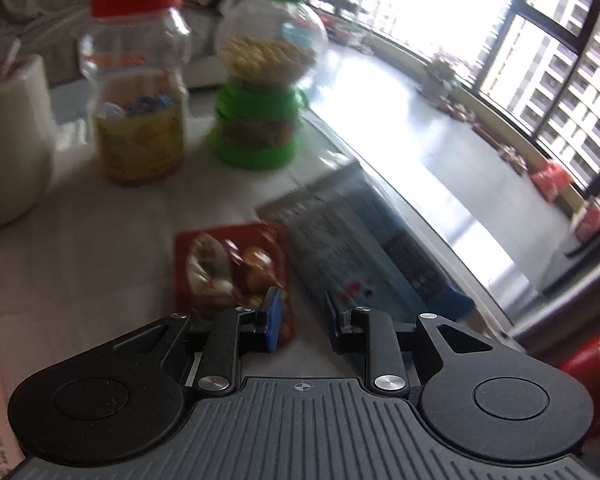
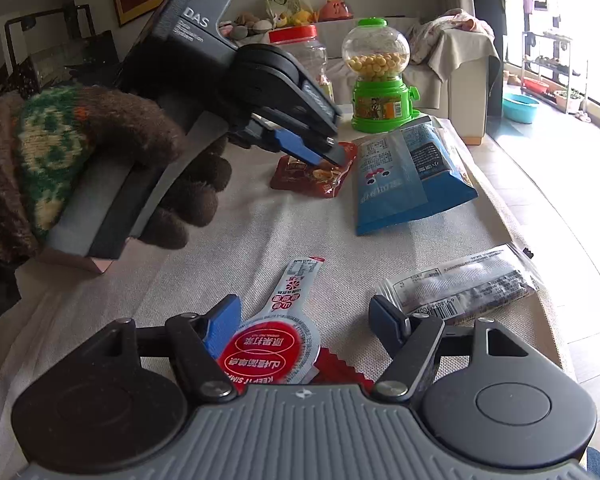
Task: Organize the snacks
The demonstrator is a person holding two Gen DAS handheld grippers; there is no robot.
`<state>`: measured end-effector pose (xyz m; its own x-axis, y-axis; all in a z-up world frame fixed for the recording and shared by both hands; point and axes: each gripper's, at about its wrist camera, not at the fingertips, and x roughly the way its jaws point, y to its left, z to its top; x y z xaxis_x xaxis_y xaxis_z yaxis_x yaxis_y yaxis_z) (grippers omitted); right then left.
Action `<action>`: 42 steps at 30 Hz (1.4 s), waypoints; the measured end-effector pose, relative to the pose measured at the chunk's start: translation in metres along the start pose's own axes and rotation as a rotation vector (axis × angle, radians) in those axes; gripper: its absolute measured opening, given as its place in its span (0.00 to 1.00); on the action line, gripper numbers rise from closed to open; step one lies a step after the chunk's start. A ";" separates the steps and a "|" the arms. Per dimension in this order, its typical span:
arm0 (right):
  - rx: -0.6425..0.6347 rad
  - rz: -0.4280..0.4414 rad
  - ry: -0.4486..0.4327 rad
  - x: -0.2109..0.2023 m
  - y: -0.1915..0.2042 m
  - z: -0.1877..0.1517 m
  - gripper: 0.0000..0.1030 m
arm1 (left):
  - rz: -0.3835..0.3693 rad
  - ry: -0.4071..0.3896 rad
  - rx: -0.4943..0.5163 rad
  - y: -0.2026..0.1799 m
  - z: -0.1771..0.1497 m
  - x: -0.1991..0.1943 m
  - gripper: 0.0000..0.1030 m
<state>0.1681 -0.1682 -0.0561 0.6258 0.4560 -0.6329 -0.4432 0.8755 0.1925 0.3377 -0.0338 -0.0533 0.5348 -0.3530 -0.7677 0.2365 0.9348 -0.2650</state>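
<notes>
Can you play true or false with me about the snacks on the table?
1. The gumball machine is green. True.
2. The jar has a blue lid. False: its lid is red.
3. The right tongs squeeze the red-topped pouch. False: they stand open with the pouch lying between them.
4. The left tongs are over the red packet. True.
5. The blue bag stands upright. False: it lies flat.
</notes>
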 end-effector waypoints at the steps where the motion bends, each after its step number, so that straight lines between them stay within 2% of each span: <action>1: 0.001 0.000 -0.001 -0.001 0.000 0.000 0.69 | -0.040 0.037 0.009 -0.002 -0.003 0.002 0.26; 2: 0.002 -0.001 -0.003 -0.002 0.000 -0.001 0.69 | -0.066 0.053 0.019 -0.004 -0.008 0.003 0.27; 3: 0.006 0.001 -0.011 -0.004 -0.001 0.000 0.69 | -0.068 0.033 0.017 -0.004 -0.011 -0.001 0.27; 5: 0.021 0.020 -0.041 -0.012 -0.006 0.001 0.69 | -0.061 -0.047 -0.023 0.003 -0.015 -0.016 0.27; 7: 0.020 0.025 -0.054 -0.017 -0.013 0.009 0.69 | -0.041 -0.136 -0.121 0.023 -0.012 -0.029 0.27; 9: 0.008 -0.022 -0.066 -0.017 -0.020 0.024 0.69 | 0.001 -0.192 -0.212 0.042 -0.008 -0.035 0.27; 11: -0.005 -0.062 -0.092 -0.011 -0.026 0.046 0.69 | 0.038 -0.212 -0.282 0.058 -0.006 -0.032 0.27; 13: 0.008 -0.070 -0.110 0.004 -0.031 0.073 0.69 | 0.038 -0.213 -0.336 0.070 -0.007 -0.026 0.27; 14: 0.024 -0.054 -0.101 0.016 -0.033 0.087 0.61 | 0.038 -0.219 -0.359 0.077 -0.007 -0.023 0.27; 15: 0.039 -0.020 -0.081 0.029 -0.035 0.099 0.39 | 0.041 -0.230 -0.372 0.080 -0.009 -0.023 0.27; 17: 0.064 0.036 -0.020 0.059 -0.035 0.115 0.20 | 0.039 -0.246 -0.384 0.086 -0.012 -0.024 0.27; 21: 0.036 -0.010 0.030 0.100 -0.025 0.118 0.20 | 0.015 -0.230 -0.384 0.096 -0.014 -0.020 0.27; 24: 0.073 0.026 0.072 0.114 -0.027 0.106 0.21 | -0.010 -0.233 -0.392 0.102 -0.017 -0.015 0.27; 28: 0.159 0.073 0.050 0.113 -0.040 0.099 0.21 | -0.072 -0.237 -0.405 0.104 -0.013 0.000 0.27; 30: 0.155 0.076 0.038 0.113 -0.040 0.096 0.20 | -0.096 -0.232 -0.404 0.104 -0.008 0.007 0.30; 33: 0.124 0.062 0.024 0.111 -0.034 0.094 0.21 | -0.098 -0.232 -0.379 0.100 -0.007 0.005 0.30; 35: 0.127 0.058 0.021 0.105 -0.035 0.091 0.21 | -0.130 -0.254 -0.379 0.098 -0.013 -0.005 0.30; 38: 0.127 -0.012 -0.035 0.088 -0.035 0.091 0.21 | -0.211 -0.291 -0.381 0.094 -0.022 -0.019 0.28; 40: 0.120 -0.059 -0.067 0.083 -0.033 0.093 0.21 | -0.201 -0.287 -0.370 0.089 -0.020 -0.015 0.28; 42: 0.124 -0.073 -0.050 0.089 -0.034 0.094 0.21 | -0.157 -0.257 -0.359 0.085 -0.015 -0.002 0.30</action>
<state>0.2993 -0.1425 -0.0484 0.6859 0.3951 -0.6111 -0.3147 0.9182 0.2404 0.3450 0.0470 -0.0833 0.7096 -0.4470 -0.5446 0.0593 0.8081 -0.5861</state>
